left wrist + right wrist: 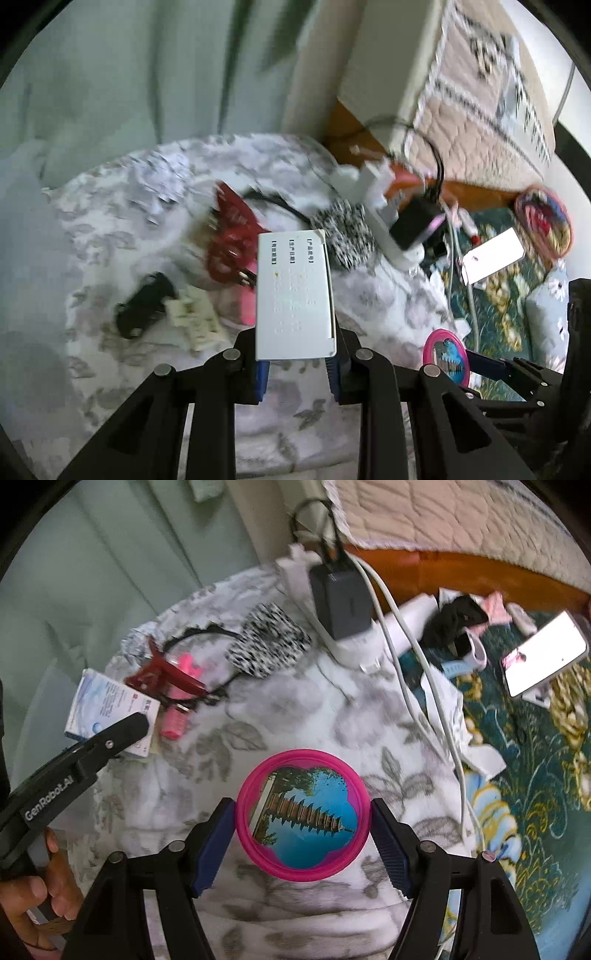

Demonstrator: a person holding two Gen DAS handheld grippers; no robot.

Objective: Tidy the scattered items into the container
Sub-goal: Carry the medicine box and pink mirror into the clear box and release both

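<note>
My left gripper (295, 363) is shut on a white box (293, 291) with printed text and holds it above the floral cloth; the box also shows in the right wrist view (107, 709). My right gripper (303, 834) is shut on a round pink disc (303, 814) with a pagoda picture; the disc also shows in the left wrist view (446, 358). A red hair claw (231, 240), a pink item (179, 701), a black object (144, 304), a black-and-white pouch (267, 644) and a black headband (201, 635) lie scattered on the cloth. No container is clearly visible.
A white power strip (354, 642) with a dark charger (341, 602) and white cables (417, 672) lies at the cloth's far edge. A phone (545, 653) lies on the green patterned cover (517, 738) to the right. A bed edge (480, 110) stands behind.
</note>
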